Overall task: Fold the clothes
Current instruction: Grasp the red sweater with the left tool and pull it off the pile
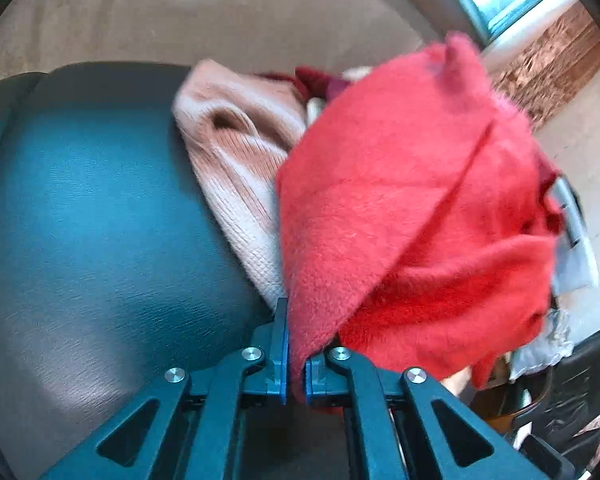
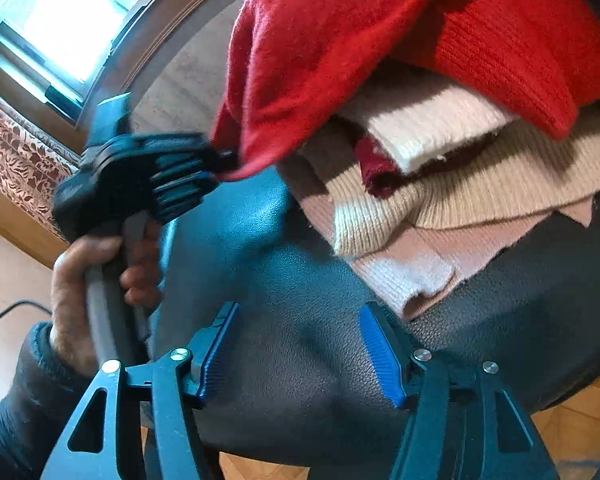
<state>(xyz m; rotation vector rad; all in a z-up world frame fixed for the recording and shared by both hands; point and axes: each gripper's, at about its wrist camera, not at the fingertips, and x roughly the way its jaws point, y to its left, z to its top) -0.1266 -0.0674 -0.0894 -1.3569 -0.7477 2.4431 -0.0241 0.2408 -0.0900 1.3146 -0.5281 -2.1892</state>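
Left wrist view: left gripper point(image 1: 296, 364) clamps the red sweater point(image 1: 400, 208) edge at lower centre to lift it off the pile, while the right gripper point(image 2: 300, 356) stands open, empty, for a second hold.

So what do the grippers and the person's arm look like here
Both grippers, left and right, have dark teal linkage arms with triangular cut-outs, silver round-headed screws at the pivots, and ribbed blue pads. The right view shows the left one's black body and grey handle. The sleeve is dark.
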